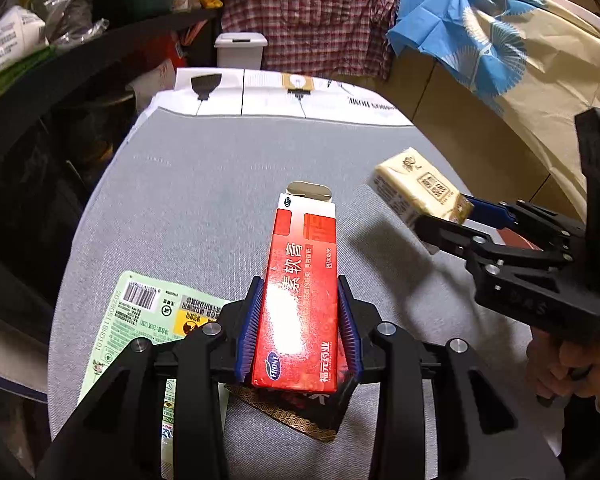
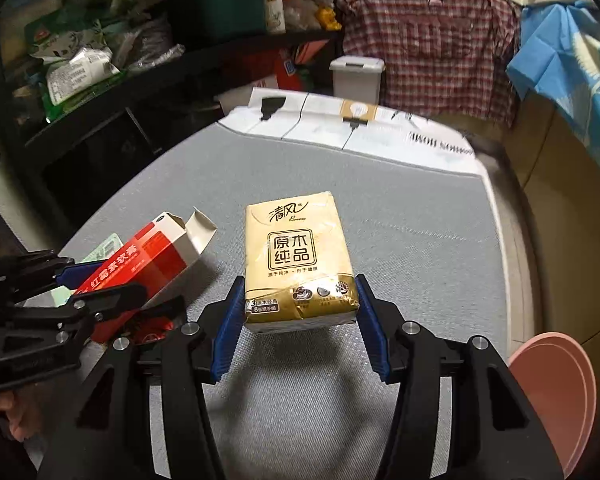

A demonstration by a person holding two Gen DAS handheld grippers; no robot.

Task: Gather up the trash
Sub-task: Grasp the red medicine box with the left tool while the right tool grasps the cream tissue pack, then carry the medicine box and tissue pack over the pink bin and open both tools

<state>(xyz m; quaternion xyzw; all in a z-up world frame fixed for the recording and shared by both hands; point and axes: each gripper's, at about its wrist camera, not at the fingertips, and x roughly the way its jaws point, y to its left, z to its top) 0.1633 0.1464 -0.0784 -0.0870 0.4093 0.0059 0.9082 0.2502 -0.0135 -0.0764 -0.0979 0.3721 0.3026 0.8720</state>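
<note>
The left gripper (image 1: 300, 328) clamps a red ointment carton (image 1: 302, 300) between its blue pads, the carton's top flap open at 12 o'clock — lifted above the grey table mat (image 1: 220, 200). At 8 o'clock beneath it lies a flat green label sheet (image 1: 140, 312). The right gripper (image 2: 300, 320) pinches a yellow pocket tissue pack (image 2: 298, 264) by its lower end, held clear of the mat. A pink bin (image 2: 556, 392) sits at its 4 o'clock; a white lidded bin (image 2: 356, 76) stands beyond the table.
</note>
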